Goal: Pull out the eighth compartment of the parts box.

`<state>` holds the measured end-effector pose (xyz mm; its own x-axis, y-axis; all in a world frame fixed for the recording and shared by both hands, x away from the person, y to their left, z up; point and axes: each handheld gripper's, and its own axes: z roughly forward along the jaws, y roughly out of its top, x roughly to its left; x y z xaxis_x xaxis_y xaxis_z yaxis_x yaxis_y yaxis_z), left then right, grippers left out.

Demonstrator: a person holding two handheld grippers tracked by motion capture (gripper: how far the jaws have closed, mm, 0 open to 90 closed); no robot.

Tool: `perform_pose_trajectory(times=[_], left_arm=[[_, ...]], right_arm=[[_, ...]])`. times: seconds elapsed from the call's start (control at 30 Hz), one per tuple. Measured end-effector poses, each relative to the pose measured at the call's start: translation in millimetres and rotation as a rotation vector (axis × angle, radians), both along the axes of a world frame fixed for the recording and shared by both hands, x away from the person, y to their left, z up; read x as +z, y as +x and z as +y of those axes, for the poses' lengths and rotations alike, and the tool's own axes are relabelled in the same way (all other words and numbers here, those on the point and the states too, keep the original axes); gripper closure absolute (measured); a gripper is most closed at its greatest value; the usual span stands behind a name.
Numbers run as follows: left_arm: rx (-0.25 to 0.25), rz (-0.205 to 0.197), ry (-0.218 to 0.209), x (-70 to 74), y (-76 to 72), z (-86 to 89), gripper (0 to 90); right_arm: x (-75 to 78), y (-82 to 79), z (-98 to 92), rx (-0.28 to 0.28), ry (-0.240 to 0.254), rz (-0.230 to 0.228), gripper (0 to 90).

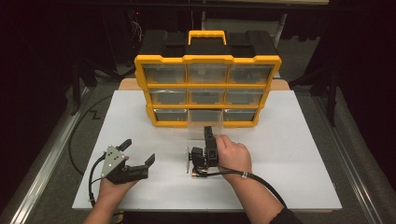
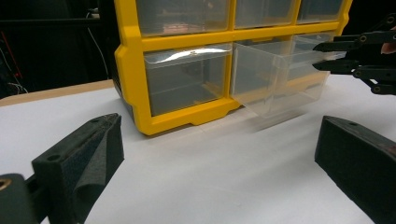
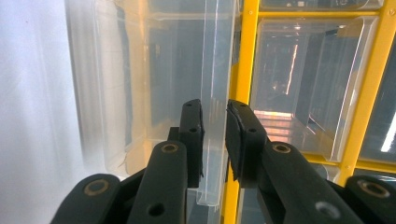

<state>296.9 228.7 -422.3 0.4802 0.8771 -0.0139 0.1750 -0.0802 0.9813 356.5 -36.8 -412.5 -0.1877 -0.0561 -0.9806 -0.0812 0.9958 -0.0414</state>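
High view, clear drawer jutting lengthwise toward person, right gripper fingers pinching its front wall.

No lettering, label, brand or number can be read anywhere, not even on the yellow drawer cabinet.

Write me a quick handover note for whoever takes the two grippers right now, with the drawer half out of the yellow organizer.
Right gripper: shut on the front wall of the clear drawer.
Left gripper: open, holding nothing, resting on the white table left of the work.
Drawer: bottom row, middle slot of the yellow organizer, pulled partway out; looks empty.
Done: drawer gripped and partly drawn.
Left: probably pull it out fully.
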Motion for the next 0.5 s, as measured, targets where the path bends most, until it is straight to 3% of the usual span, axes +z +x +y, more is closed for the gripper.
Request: perform_pose_trajectory(times=[0.5], left_arm=[[-0.001, -0.004, -0.003, 0.6, -0.2, 0.2, 2.2]], right_arm=[[-1.6, -7.1, -1.1, 0.005, 0.006, -0.002, 78.7]])
